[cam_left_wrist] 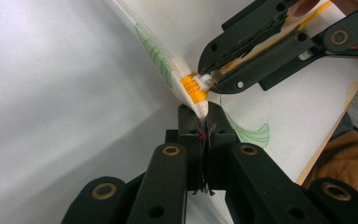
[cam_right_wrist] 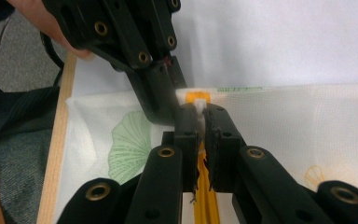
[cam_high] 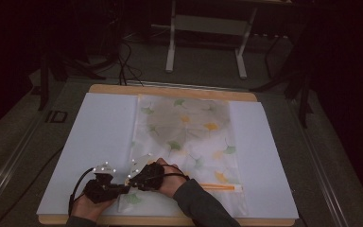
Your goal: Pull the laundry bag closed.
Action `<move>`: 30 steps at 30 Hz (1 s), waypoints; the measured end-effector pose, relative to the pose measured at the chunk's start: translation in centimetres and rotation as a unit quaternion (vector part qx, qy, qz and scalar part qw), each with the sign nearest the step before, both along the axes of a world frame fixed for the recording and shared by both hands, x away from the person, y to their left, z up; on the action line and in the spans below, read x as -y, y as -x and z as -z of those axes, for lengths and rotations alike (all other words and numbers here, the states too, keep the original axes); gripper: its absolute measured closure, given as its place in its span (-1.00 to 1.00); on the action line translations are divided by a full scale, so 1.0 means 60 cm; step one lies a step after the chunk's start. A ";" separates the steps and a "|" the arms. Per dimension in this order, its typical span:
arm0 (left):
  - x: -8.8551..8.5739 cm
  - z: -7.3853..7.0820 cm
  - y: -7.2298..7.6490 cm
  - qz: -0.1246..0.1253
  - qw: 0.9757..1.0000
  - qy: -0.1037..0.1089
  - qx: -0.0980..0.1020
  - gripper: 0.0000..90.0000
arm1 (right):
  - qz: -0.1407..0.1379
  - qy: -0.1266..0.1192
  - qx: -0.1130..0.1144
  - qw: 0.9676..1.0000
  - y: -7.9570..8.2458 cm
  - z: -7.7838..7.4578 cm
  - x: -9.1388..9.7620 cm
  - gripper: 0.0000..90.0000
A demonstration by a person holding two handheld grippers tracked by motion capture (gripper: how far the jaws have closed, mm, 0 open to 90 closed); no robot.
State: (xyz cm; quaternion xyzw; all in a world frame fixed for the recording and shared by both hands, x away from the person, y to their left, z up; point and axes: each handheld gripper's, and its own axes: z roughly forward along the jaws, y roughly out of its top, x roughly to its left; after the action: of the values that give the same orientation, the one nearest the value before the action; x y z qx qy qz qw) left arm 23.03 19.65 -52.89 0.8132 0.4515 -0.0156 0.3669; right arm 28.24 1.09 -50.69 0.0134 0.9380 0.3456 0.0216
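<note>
A translucent white pouch printed with green and yellow leaves lies flat on a white sheet, with an orange zipper along its near edge. Both grippers meet at the pouch's near left corner. My left gripper is shut on the fabric edge of the pouch, just beside the orange zipper end. My right gripper is shut on the small white zipper slider, with the orange zipper running back between its jaws. From above, the left gripper and right gripper point at each other.
The white sheet covers a wooden tabletop whose near edge lies just under the hands. A dark sleeve crosses the pouch's near right part. A white table frame and cables stand on the dim floor beyond.
</note>
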 end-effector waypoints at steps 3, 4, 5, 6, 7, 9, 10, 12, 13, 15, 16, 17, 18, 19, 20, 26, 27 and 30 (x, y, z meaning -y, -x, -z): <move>-0.001 -0.001 0.000 0.000 1.000 0.005 0.002 0.96 | -0.001 -0.002 0.001 1.000 -0.001 0.003 0.002 0.88; -0.003 -0.001 0.000 0.000 1.000 0.008 0.002 0.96 | 0.000 -0.005 0.000 1.000 -0.001 0.003 0.002 0.88; -0.004 -0.001 0.000 -0.002 1.000 0.011 0.003 0.96 | 0.000 -0.005 -0.001 1.000 -0.002 0.004 0.004 0.88; -0.004 -0.001 0.000 -0.002 1.000 0.011 0.003 0.96 | 0.000 -0.005 -0.001 1.000 -0.002 0.004 0.004 0.88; -0.004 -0.001 0.000 -0.003 1.000 0.011 0.003 0.96 | 0.000 -0.006 -0.003 1.000 -0.003 0.005 0.004 0.88; -0.005 -0.002 0.000 -0.004 1.000 0.011 0.003 0.97 | 0.001 0.001 -0.001 1.000 -0.003 0.009 0.005 0.88; -0.005 -0.002 0.000 -0.004 1.000 0.012 0.003 0.96 | 0.000 0.002 -0.001 1.000 -0.004 0.011 0.005 0.88; -0.006 -0.002 0.000 -0.004 1.000 0.012 0.004 0.96 | 0.001 0.002 -0.004 1.000 -0.004 0.012 0.007 0.88; -0.006 -0.002 0.000 -0.003 1.000 0.012 0.004 0.96 | 0.001 0.004 -0.004 1.000 -0.004 0.013 0.007 0.88; -0.006 -0.002 0.001 -0.004 1.000 0.013 0.005 0.97 | 0.002 0.007 -0.003 1.000 -0.004 0.013 0.008 0.88; -0.007 -0.003 0.001 -0.004 1.000 0.015 0.005 0.97 | 0.002 0.006 -0.002 1.000 -0.003 0.014 0.008 0.88; -0.007 -0.003 0.001 -0.004 1.000 0.018 0.004 0.96 | 0.002 0.010 0.000 1.000 -0.003 0.015 0.009 0.88; -0.009 -0.003 0.001 -0.003 1.000 0.020 0.004 0.96 | 0.004 0.013 0.001 1.000 -0.003 0.016 0.010 0.88; -0.010 -0.003 0.001 -0.006 1.000 0.023 0.005 0.96 | 0.005 0.016 0.003 1.000 -0.004 0.016 0.010 0.88; -0.011 -0.004 0.001 -0.006 1.000 0.024 0.005 0.96 | 0.006 0.018 0.002 1.000 -0.004 0.018 0.012 0.88; -0.011 -0.004 0.001 -0.007 1.000 0.024 0.006 0.96 | 0.009 0.028 0.002 1.000 -0.006 0.025 0.022 0.88; -0.012 -0.005 0.001 -0.006 1.000 0.023 0.007 0.96 | 0.011 0.029 0.001 1.000 -0.006 0.025 0.024 0.88; -0.013 -0.004 0.001 -0.005 1.000 0.025 0.008 0.96 | 0.012 0.033 0.005 0.999 -0.005 0.026 0.028 0.88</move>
State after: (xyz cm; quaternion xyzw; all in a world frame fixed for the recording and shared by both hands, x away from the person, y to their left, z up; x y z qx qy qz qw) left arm 22.95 20.46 -52.64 0.8014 0.4525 -0.0186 0.3908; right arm 28.56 -0.57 -52.25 0.0221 0.9486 0.3141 0.0303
